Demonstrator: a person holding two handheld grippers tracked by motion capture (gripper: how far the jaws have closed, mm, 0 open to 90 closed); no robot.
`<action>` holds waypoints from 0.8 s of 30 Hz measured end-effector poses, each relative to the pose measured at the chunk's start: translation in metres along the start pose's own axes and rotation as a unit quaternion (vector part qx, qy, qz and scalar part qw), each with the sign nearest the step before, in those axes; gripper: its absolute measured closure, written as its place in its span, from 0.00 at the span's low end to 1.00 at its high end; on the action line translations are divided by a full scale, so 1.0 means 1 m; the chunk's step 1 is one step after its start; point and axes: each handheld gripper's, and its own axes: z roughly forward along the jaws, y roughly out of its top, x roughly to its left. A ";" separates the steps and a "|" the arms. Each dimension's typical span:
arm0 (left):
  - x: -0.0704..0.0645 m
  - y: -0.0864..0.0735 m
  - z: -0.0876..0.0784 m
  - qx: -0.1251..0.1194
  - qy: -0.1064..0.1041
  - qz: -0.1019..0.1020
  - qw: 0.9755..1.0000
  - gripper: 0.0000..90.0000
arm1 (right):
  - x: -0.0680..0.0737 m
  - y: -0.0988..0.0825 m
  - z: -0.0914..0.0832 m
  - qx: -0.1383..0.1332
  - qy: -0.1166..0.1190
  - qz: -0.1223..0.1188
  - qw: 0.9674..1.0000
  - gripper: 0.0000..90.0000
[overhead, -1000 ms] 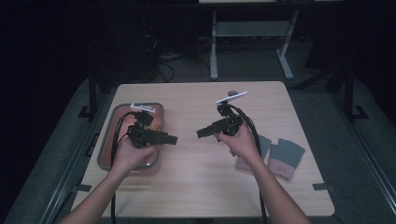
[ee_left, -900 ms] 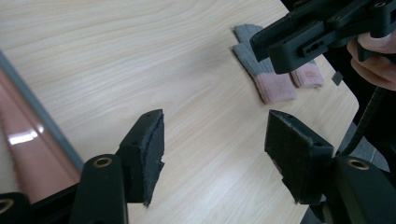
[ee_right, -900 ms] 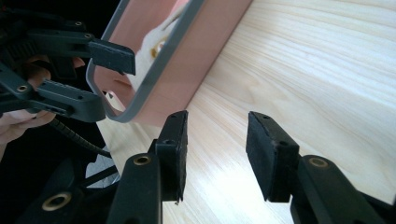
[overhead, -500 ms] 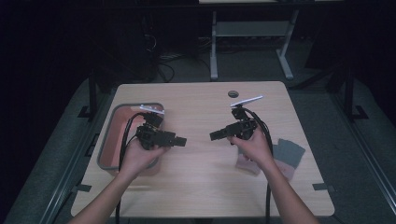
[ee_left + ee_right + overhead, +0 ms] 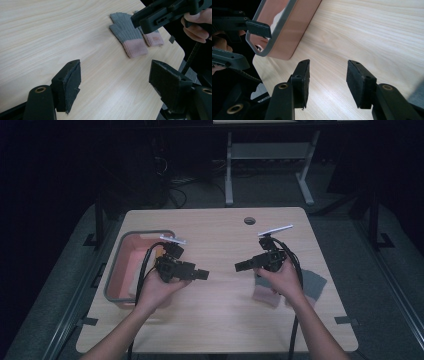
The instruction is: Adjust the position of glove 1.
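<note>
Both tools, the left tool (image 5: pixel 202 274) and right tool (image 5: pixel 241 266), are held open, empty, tips facing, above the pale wooden worktop (image 5: pixel 220 320). Two grey pink-cuffed knitted gloves (image 5: pixel 128 35) lie flat beside the right hand (image 5: pixel 281 279); a pink grey-rimmed bin (image 5: pixel 122 265) sits left.

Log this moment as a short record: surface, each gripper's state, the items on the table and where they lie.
surface: wooden table
left gripper: open, nothing between the jaws, above bare wood
right gripper: open, nothing between the jaws, above bare wood
gloves: two grey with pink cuffs, flat, side by side near the table's right edge
bin: pink, grey rim, at the table's left edge
</note>
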 end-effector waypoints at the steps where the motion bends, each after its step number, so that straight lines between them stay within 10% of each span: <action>1: -0.001 0.000 0.002 -0.002 -0.001 0.000 1.000 0.28 | -0.001 -0.001 -0.001 -0.001 -0.001 0.000 1.000 0.59; 24: -0.028 0.003 0.037 0.009 -0.022 0.022 0.999 0.25 | -0.040 -0.040 -0.036 -0.016 -0.059 0.003 0.998 0.52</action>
